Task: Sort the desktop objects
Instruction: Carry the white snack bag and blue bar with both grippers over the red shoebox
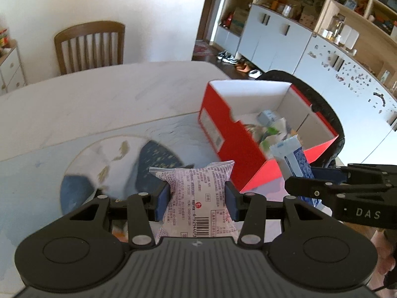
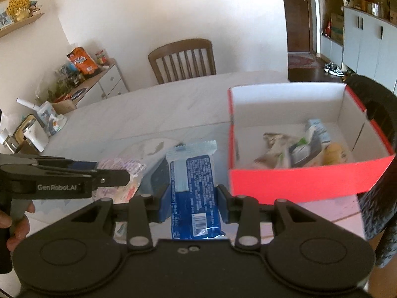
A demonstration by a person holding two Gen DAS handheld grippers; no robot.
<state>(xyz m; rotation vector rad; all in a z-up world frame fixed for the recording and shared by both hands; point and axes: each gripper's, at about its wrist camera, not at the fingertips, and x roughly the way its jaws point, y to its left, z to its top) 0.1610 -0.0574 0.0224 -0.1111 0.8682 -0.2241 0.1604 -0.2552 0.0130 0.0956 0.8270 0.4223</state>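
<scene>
My left gripper [image 1: 197, 196] is shut on a pink-and-white snack packet [image 1: 198, 193], its blue pads pressing both sides, held above the patterned mat. My right gripper [image 2: 193, 200] is shut on a blue snack packet [image 2: 192, 188], which stands up between its pads. Each gripper shows in the other's view: the right gripper [image 1: 297, 181] with the blue packet [image 1: 292, 159] at the right edge, the left gripper [image 2: 124, 173] with the pink packet [image 2: 121, 173] at the left. A red cardboard box [image 1: 223, 134] [image 2: 297, 181] with a white inside sits ahead to the right, holding several packets.
A white table [image 1: 99, 104] carries a blue-and-white mat [image 1: 119, 159]. A wooden chair [image 1: 91, 44] stands at the far side. A dark chair back [image 2: 377, 109] rises behind the box. A low cabinet [image 2: 104, 79] with clutter is at far left. A hand [image 2: 15, 223] grips the left handle.
</scene>
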